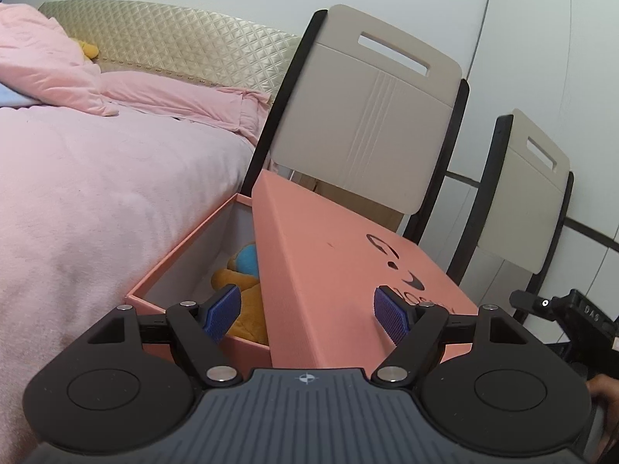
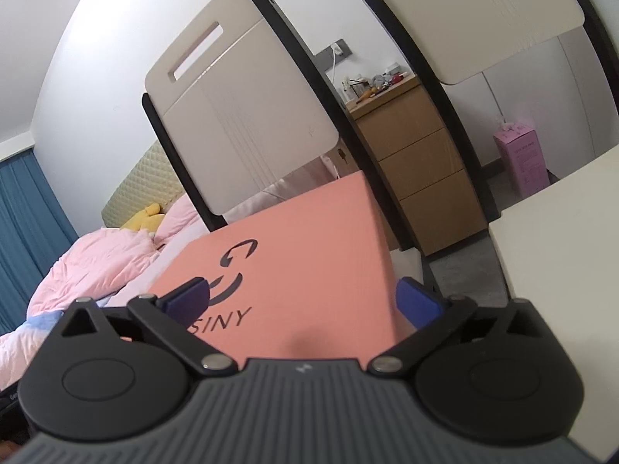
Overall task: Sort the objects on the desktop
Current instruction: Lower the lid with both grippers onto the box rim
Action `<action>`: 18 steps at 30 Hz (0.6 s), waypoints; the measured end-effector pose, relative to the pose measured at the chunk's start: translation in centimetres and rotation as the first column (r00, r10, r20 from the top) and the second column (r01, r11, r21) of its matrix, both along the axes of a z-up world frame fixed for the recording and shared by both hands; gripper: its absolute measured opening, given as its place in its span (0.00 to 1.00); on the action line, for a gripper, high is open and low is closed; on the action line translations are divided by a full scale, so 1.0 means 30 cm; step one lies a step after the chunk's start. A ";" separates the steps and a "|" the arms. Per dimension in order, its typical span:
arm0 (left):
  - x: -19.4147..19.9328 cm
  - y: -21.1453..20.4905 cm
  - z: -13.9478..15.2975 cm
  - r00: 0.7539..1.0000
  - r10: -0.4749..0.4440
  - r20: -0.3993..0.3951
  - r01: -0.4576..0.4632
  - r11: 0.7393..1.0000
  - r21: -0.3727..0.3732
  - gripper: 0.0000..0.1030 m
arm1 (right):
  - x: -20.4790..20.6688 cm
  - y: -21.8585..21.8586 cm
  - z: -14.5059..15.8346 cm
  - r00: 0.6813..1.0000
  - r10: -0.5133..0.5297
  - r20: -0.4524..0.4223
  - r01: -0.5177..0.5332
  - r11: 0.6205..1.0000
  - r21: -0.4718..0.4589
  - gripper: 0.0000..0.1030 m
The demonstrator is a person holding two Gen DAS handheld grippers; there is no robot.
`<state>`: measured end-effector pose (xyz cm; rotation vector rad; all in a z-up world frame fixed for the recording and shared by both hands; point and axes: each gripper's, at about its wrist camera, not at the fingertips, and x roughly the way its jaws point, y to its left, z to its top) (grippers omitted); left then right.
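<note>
Salmon-pink cardboard fills the left wrist view: an open box (image 1: pixel 185 266) sits close beside the pink bed (image 1: pixel 96 193), and its lid (image 1: pixel 348 270) lies tilted across the right part of the opening, not seated. Inside the uncovered part lies a plush toy (image 1: pixel 240 290), orange with a blue patch, so at least one object looks already stowed. The left tongs (image 1: pixel 307 311) stand apart, one blue pad over the toy side and the other over the lid, clamped on nothing. What carries the box is hidden. Two beige chairs (image 1: pixel 371 116) stand behind.

From the right wrist, the same lid (image 2: pixel 309 255) shows its printed top face, slanting upward. The right tongs (image 2: pixel 303 301) are spread wide on either side of its near end, holding nothing that I can see. A pale bench (image 2: pixel 561 239) lies to the right, its visible corner bare. My judgement: sorting is near its end, and what remains is settling the lid squarely onto the box.
</note>
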<state>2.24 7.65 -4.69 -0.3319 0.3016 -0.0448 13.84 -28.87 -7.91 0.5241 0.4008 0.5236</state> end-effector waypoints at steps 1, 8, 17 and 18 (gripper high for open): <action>-0.001 -0.003 0.000 1.000 0.000 -0.001 0.000 1.000 0.005 0.77 | -0.003 -0.003 -0.001 1.000 0.001 0.000 -0.001 1.000 0.001 1.00; -0.004 -0.025 0.001 1.000 -0.004 0.007 0.003 0.999 0.047 0.71 | -0.046 -0.036 -0.003 0.999 -0.033 -0.012 0.033 0.999 0.015 0.87; -0.014 0.001 0.003 0.993 0.107 0.039 -0.110 0.991 0.073 0.59 | -0.096 0.037 0.010 0.999 0.034 0.006 -0.034 0.999 0.025 0.49; -0.010 0.012 0.003 0.994 0.105 0.035 -0.107 0.993 0.056 0.59 | -0.102 0.073 0.018 0.995 0.097 0.023 -0.097 0.995 0.018 0.42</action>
